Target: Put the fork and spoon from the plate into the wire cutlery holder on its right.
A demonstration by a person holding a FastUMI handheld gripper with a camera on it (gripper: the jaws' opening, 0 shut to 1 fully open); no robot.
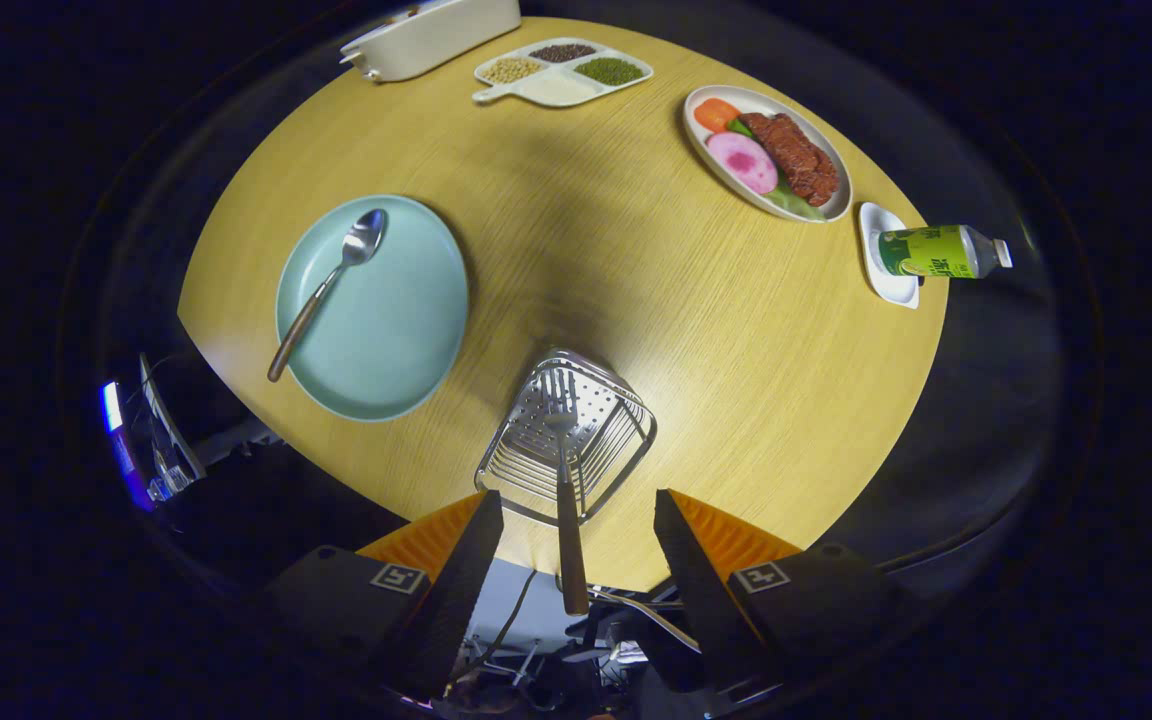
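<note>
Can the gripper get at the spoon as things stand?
Probably yes. The gripper is open and holds nothing; the fork already stands in the holder between its fingers. The spoon lies alone on the plate, beyond and left, with bare table around.

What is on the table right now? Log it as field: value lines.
fork: standing in the wire cutlery holder, handle up between the fingers
spoon: lying on the plate
gripper: open, fingers either side of the fork handle, not touching
table: also carries a food platter and a bottle
left to do: spoon
</note>
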